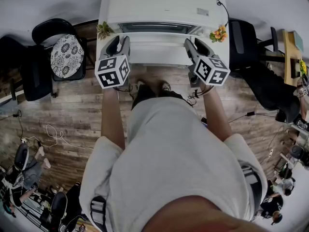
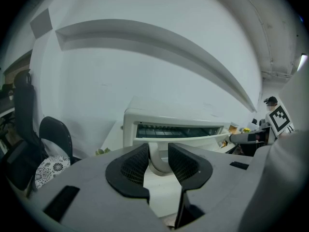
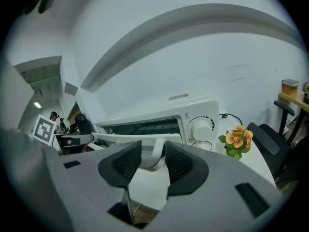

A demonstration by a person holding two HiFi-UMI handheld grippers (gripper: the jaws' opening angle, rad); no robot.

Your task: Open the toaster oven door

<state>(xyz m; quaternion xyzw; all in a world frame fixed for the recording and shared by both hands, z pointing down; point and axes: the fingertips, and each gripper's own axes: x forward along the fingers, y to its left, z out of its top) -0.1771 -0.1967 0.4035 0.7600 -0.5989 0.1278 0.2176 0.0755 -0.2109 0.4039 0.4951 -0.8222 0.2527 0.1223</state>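
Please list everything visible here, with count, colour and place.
toaster oven: one, white, on the table, door partly open
door handle: one, white, between both grippers' jaws
knob: at least one, white, oven's right front
table: one, white, under the oven
flowers: one bunch, orange, right of the oven
plant: one, green, left of the oven
chairs: at least two, black, either side of the table
cushion: one, patterned black-and-white, on the left chair
floor: brown wood, with a white cable
left gripper, right gripper: grey, each closed on a handle end
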